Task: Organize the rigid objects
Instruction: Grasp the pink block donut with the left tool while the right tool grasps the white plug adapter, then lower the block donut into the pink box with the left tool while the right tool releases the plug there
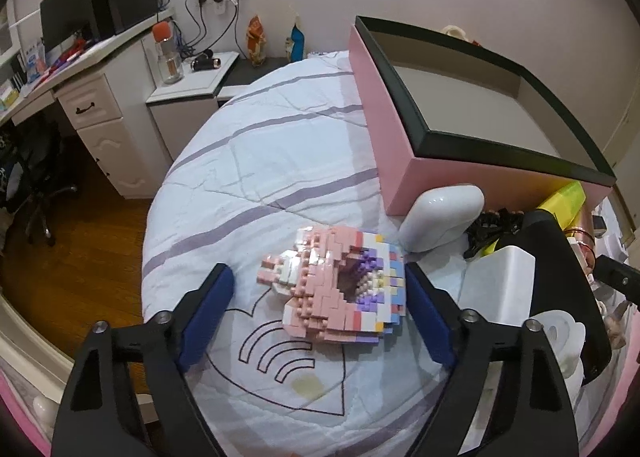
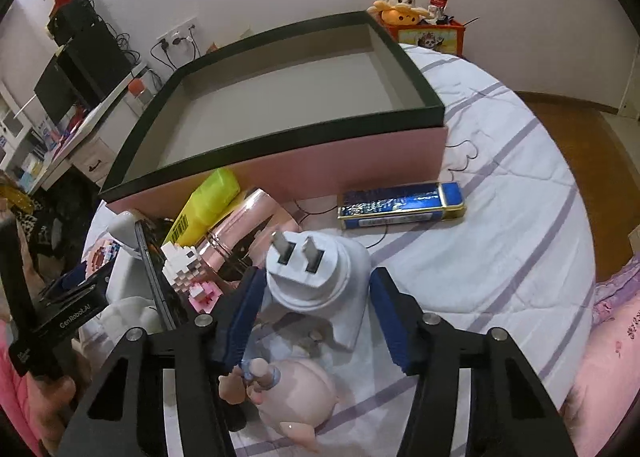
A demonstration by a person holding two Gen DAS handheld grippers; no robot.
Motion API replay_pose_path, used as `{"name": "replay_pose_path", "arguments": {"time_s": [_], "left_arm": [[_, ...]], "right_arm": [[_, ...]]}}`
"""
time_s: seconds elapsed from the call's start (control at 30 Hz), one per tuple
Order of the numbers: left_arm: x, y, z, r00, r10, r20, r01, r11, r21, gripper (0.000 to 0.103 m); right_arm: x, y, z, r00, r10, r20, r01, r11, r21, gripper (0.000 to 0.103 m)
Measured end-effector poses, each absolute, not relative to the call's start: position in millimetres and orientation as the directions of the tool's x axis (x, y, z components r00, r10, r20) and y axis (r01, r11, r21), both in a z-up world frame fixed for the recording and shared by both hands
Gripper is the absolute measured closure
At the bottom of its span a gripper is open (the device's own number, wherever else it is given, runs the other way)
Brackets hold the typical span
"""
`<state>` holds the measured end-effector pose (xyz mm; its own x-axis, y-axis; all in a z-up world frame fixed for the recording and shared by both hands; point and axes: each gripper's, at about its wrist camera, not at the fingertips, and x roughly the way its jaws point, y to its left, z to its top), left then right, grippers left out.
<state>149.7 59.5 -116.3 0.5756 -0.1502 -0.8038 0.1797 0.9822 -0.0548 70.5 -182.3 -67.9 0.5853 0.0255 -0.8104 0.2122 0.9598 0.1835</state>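
The pink block model point(image 1: 340, 285) lies flat on the striped quilt point(image 1: 256, 161), right between the left gripper point(image 1: 320, 293) pads. Its jaws are spread wide; the right pad looks just about against the model's edge, the left pad is clear of it, nothing clamped. Bare quilt runs off to the left up to the bed edge. The pink box point(image 1: 472, 97) with the dark rim sits behind, open top.

The right gripper point(image 2: 316, 305) is also wide open around a white plug adapter point(image 2: 316, 277), prongs up; left pad close beside it, touching or not I can't tell. A blue tin point(image 2: 400, 203) lies near the box wall. "CenRobot.AI" reads on the other gripper's body.
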Motion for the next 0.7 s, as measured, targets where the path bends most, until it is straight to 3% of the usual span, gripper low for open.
{"name": "replay_pose_path", "arguments": {"time_s": [0.17, 0.23, 0.33, 0.4, 0.7], "left_arm": [[153, 56, -120, 0.580, -0.151, -0.801, 0.182, 0.982, -0.054, 0.006], [154, 56, -121, 0.577, -0.156, -0.802, 0.180, 0.982, -0.061, 0.006], [153, 61, -119, 0.583, -0.157, -0.797, 0.165, 0.984, -0.073, 0.017], [151, 68, -117, 0.594, -0.156, -0.789, 0.144, 0.986, -0.087, 0.035], [150, 75, -113, 0.586, -0.182, -0.789, 0.139, 0.983, -0.123, 0.035]], "right_arm": [[79, -183, -75, 0.576, 0.024, -0.817, 0.237, 0.952, 0.195, 0.047], [84, -183, -81, 0.562, 0.005, -0.827, 0.248, 0.953, 0.174, 0.047], [83, -183, -84, 0.570, -0.003, -0.822, 0.252, 0.952, 0.172, 0.049], [82, -184, -83, 0.579, 0.008, -0.816, 0.249, 0.951, 0.186, 0.049], [64, -196, -67, 0.625, 0.031, -0.780, 0.233, 0.946, 0.225, 0.049]]}}
